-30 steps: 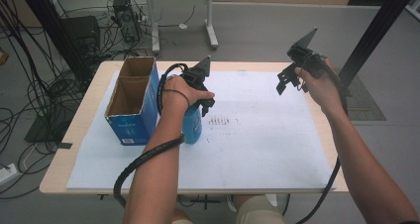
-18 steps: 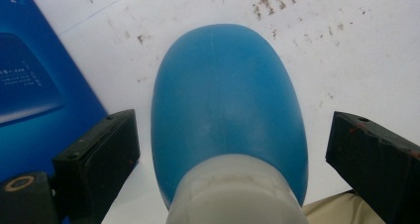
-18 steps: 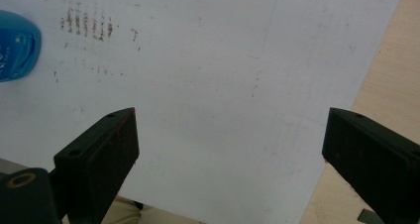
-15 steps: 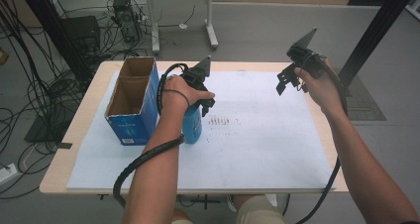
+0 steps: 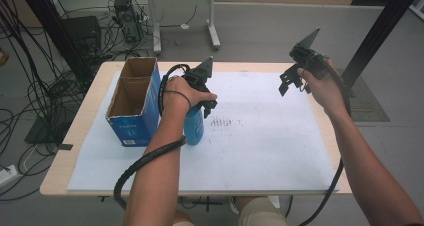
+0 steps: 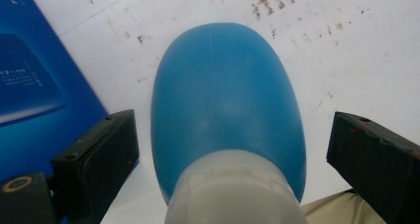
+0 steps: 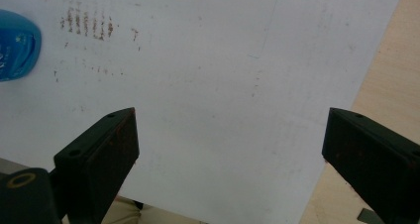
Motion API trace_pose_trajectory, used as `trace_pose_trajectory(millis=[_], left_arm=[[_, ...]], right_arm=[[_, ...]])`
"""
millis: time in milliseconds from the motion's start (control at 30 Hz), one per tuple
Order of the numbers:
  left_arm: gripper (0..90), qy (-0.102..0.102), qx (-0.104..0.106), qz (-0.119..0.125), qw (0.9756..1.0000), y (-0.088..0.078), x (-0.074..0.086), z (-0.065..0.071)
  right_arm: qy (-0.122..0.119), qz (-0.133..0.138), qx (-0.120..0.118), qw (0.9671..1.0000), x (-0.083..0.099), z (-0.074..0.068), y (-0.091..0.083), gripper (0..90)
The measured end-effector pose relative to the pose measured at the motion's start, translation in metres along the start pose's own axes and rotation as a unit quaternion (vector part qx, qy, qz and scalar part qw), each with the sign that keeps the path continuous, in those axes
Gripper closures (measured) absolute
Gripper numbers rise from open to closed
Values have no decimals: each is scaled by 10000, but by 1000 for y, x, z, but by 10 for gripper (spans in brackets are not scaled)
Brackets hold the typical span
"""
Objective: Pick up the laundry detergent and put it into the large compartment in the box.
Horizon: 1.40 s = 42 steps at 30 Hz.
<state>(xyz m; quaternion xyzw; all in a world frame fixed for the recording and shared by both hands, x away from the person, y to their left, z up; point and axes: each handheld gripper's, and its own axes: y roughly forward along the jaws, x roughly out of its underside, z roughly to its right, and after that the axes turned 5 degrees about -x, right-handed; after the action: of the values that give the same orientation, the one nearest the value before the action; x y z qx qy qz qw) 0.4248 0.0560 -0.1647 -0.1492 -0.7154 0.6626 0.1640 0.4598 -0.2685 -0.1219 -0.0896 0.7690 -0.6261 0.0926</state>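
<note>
A blue bottle [image 5: 194, 129] with a white neck stands upright on the white sheet [image 5: 260, 146], just right of a blue cardboard box [image 5: 131, 127]. My left gripper [image 5: 208, 105] hangs over the bottle's top, open. In the left gripper view the bottle [image 6: 228, 100] rises between the two jaws of the left gripper [image 6: 233, 149], with a gap on each side. My right gripper [image 5: 288, 84] is held in the air above the table's far right, open. Between the jaws of the right gripper [image 7: 230, 149] lies bare sheet, with the bottle [image 7: 17, 45] far off at the left edge.
The blue box [image 6: 29, 85] is open at the top, with two compartments. Faint brown marks [image 5: 222, 121] dot the sheet right of the bottle. The wooden table edge [image 7: 391, 85] runs beyond the sheet. Cables and table legs crowd the floor behind.
</note>
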Motion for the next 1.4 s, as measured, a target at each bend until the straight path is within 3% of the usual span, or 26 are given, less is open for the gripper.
trace_pose_trajectory(millis=[1000,1400], left_arm=[[77,23,-4,44,10000,0,1,3],[165,11,-42,74,10000,1,2,3]], right_arm=[[19,7,-14,10000,2,2,0,76],[23,5,-20,10000,2,2,0,75]])
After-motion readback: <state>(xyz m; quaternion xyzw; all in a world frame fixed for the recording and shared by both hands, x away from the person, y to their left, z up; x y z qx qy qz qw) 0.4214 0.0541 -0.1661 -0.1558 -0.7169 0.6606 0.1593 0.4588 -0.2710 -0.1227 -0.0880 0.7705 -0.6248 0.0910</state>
